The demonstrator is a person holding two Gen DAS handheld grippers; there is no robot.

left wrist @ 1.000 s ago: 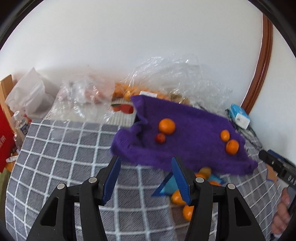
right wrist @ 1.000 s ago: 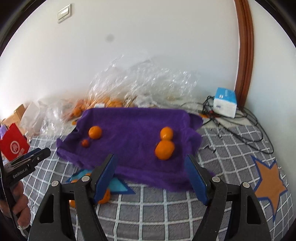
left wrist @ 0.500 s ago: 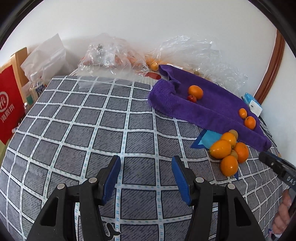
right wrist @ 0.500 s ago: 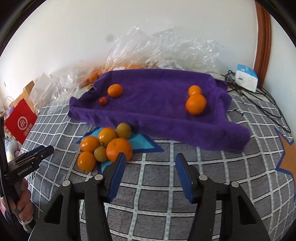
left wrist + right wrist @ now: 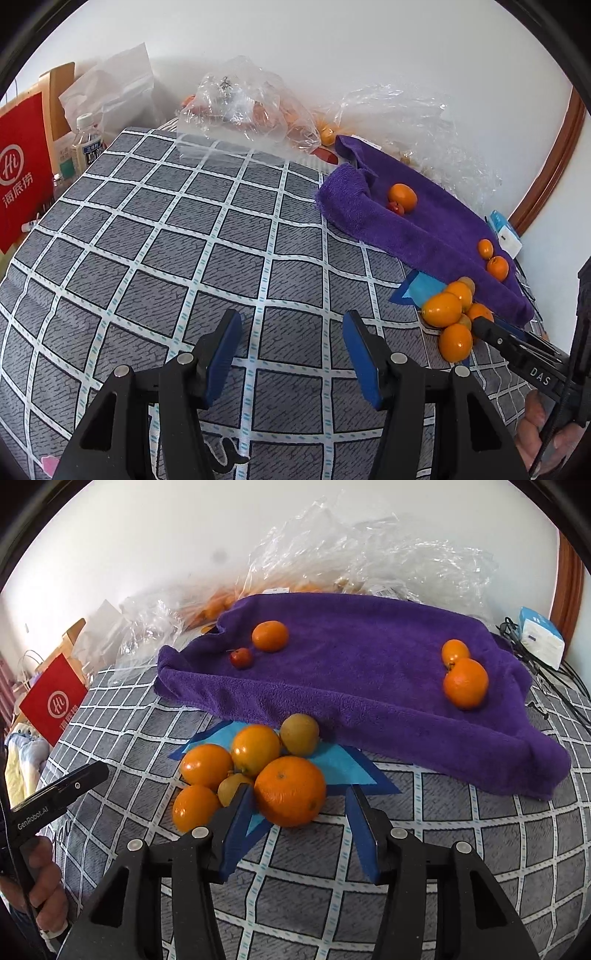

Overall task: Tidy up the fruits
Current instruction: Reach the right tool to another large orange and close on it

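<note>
A pile of oranges and small yellow-brown fruits (image 5: 255, 764) lies on a blue star patch in front of a purple towel (image 5: 362, 672). The biggest orange (image 5: 290, 791) sits just ahead of my open right gripper (image 5: 299, 805), partly between its fingers. On the towel lie an orange (image 5: 270, 636) with a small red fruit (image 5: 241, 658) at the left, and two oranges (image 5: 465, 681) at the right. My left gripper (image 5: 291, 336) is open and empty over the grey checked cloth, left of the pile (image 5: 452, 314). The towel also shows in the left wrist view (image 5: 424, 225).
Clear plastic bags with more fruit (image 5: 251, 110) lie behind the towel by the wall. A red paper bag (image 5: 20, 177) and a water bottle (image 5: 86, 144) stand at the far left. A white-blue box (image 5: 541, 637) and cables lie at the far right.
Both grippers have pulled back and dropped lower. The right gripper has closed in on the fruit pile and narrowed a little. The left gripper has swung left over the checked cloth.
</note>
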